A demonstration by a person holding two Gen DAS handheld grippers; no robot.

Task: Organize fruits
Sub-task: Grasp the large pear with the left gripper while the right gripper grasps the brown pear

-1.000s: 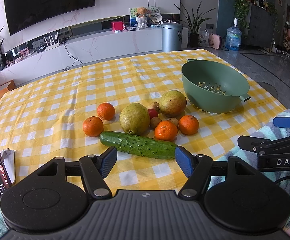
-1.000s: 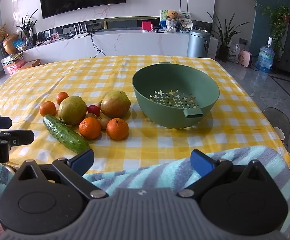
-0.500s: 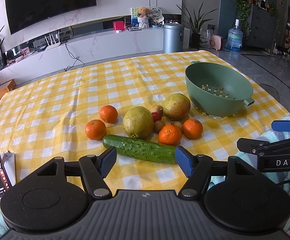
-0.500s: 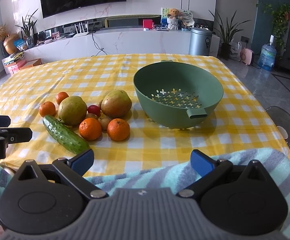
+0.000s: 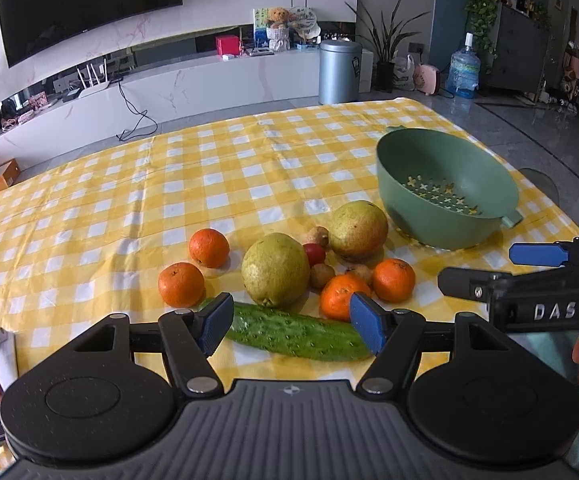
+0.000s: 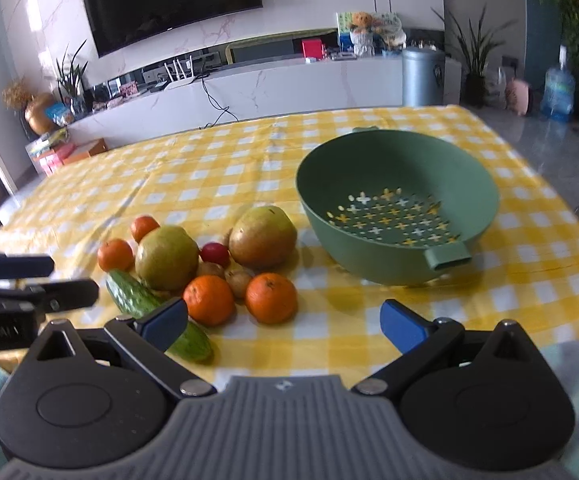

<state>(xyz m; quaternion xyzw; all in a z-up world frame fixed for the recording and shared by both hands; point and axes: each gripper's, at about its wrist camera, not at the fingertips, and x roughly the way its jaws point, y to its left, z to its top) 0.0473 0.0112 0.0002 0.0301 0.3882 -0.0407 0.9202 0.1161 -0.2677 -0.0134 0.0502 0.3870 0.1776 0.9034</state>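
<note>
We held both pairs of tongs spread wide and empty at the near edge of the worktop [image 5: 89, 208], the left tongs [image 5: 291, 322] just short of the cucumber [image 5: 297, 334], the right tongs [image 6: 283, 322] nearer the oranges. The cucumber lay crosswise right in front of the left tongs, its length close to the gap between the pads, so we judged an end-on or lengthwise pinch poor; turning the wrist to close across its narrow girth near the middle seemed best. Behind it sat the fruit cluster: two oranges [image 5: 345, 296] on the right side, two more oranges [image 5: 181, 284] to the left, a large yellow-green pear [image 5: 275, 270] between them, small brown fruits and one red fruit [image 5: 314, 254] tucked behind, then a second, browner pear [image 5: 357, 230]. The pieces touched one another, so lifting from the outside inward should avoid rolling neighbours. Farthest right stood the empty green colander [image 6: 369, 256], the likely destination; nothing was in it yet.
</note>
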